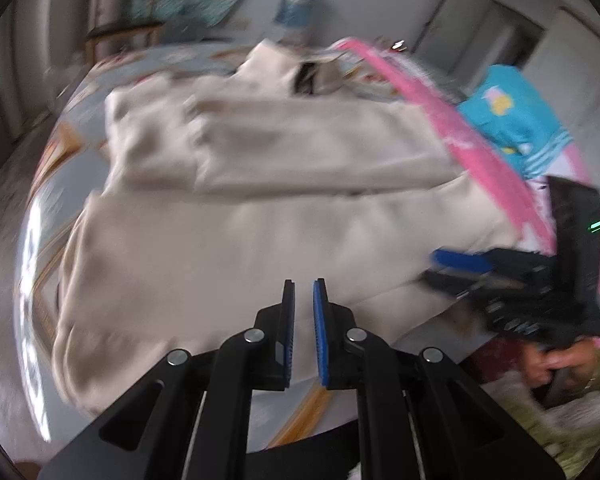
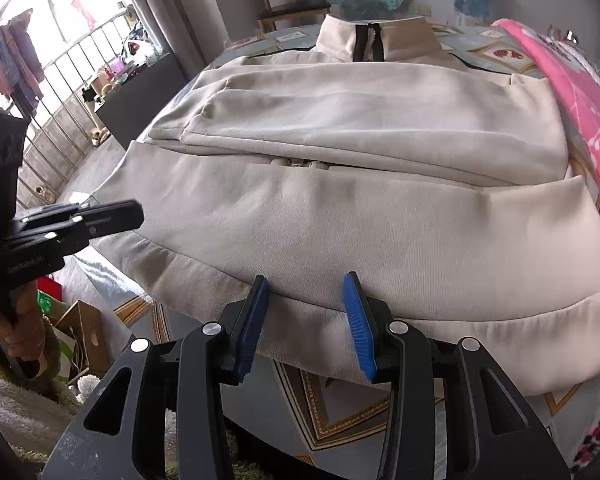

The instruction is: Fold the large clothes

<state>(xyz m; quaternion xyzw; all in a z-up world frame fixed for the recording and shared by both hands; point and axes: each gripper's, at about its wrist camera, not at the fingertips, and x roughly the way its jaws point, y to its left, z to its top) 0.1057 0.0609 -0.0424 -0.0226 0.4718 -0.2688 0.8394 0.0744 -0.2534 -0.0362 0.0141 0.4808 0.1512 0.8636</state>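
Left gripper (image 1: 303,286): jaws nearly closed, only a thin gap between the blue pads (image 1: 321,336), nothing caught in it. It hung over the near edge of the jacket (image 1: 260,236), clear of the cloth. View blurred.

Right gripper (image 2: 306,280): jaws partly open, pads (image 2: 358,328) spread over the jacket's hem (image 2: 440,340). Tips lay at the hem band; whether they touched the cloth could not be told. No fabric was pinched between them.

In the right view the left gripper showed at the left edge, its fingers together beside the jacket's left corner, held in a hand (image 2: 12,328) with a fuzzy green sleeve (image 2: 28,400).

Jacket: cream, large, spread flat on a table (image 2: 340,420) with a patterned, glossy cover. Collar (image 2: 374,40) and zip at the far end, hem at the near end. Both sleeves folded in across the chest, one lying over the other.

Right of the jacket, a pink cloth (image 2: 580,112) ran along the table edge, just beside it. Beyond that, in the left view, a blue garment (image 1: 512,116).

Far side: a wooden shelf (image 2: 288,4). Left: a railed window (image 2: 60,68) with clothes hanging outside.
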